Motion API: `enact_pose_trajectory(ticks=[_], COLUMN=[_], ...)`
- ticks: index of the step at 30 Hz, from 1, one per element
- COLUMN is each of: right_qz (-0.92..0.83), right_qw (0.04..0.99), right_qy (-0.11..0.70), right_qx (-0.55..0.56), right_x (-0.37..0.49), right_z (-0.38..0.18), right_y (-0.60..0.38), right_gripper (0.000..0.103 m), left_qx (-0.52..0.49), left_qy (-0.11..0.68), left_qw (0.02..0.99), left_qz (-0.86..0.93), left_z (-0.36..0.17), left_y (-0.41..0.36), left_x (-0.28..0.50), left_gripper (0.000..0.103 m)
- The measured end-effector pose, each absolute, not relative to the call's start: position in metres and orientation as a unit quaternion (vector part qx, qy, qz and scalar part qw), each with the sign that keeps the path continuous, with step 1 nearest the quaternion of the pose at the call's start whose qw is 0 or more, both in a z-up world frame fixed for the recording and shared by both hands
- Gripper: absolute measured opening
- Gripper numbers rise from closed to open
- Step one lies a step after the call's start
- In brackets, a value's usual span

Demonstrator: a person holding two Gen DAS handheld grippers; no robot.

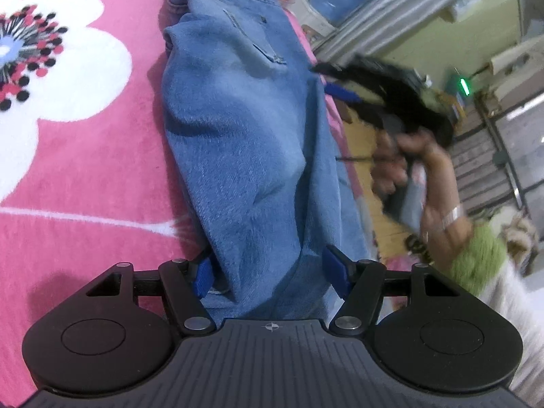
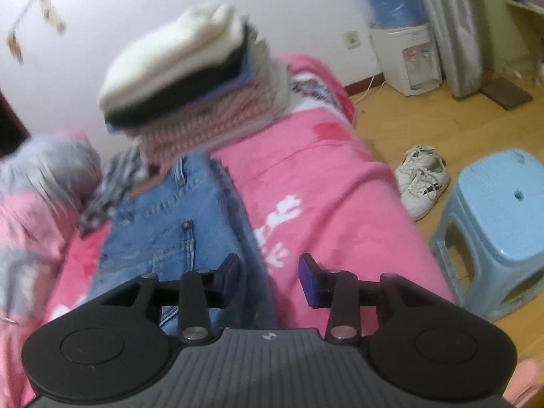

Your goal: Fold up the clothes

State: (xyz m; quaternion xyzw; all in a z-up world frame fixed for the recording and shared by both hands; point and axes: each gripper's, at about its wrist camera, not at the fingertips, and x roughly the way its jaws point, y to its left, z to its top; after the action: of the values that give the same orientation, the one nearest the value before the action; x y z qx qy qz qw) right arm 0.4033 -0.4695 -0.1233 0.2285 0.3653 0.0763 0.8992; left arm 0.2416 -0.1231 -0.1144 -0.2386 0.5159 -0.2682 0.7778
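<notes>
Two claws over blue denim jeans (image 1: 244,142), laid lengthwise on pink fleece blanket (image 1: 85,176). Left gripper (image 1: 268,275) spread, jean fabric between pads, grip unclear. Right gripper (image 2: 270,280) spread, empty. Step, likely: mid-fold, leg doubled. Next: regrasp, fold toward waistband.

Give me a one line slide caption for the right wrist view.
Open right gripper above jeans on a pink blanket, a stack of folded clothes behind.
</notes>
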Motion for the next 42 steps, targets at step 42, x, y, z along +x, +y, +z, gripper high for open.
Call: enact_pose_trajectory(ticks=[42], right_qz=[0.34], right_qw=[0.857], right_qy=[0.001], right_qx=[0.387], right_x=[0.223], right_z=[0.12], right_y=[-0.424], right_gripper=[0.042], left_qx=[-0.013], left_qy=[0.398], left_qw=[0.913], left_qz=[-0.094], left_z=[0.166], left_y=[0.007], left_x=[0.219], left_gripper=[0.065])
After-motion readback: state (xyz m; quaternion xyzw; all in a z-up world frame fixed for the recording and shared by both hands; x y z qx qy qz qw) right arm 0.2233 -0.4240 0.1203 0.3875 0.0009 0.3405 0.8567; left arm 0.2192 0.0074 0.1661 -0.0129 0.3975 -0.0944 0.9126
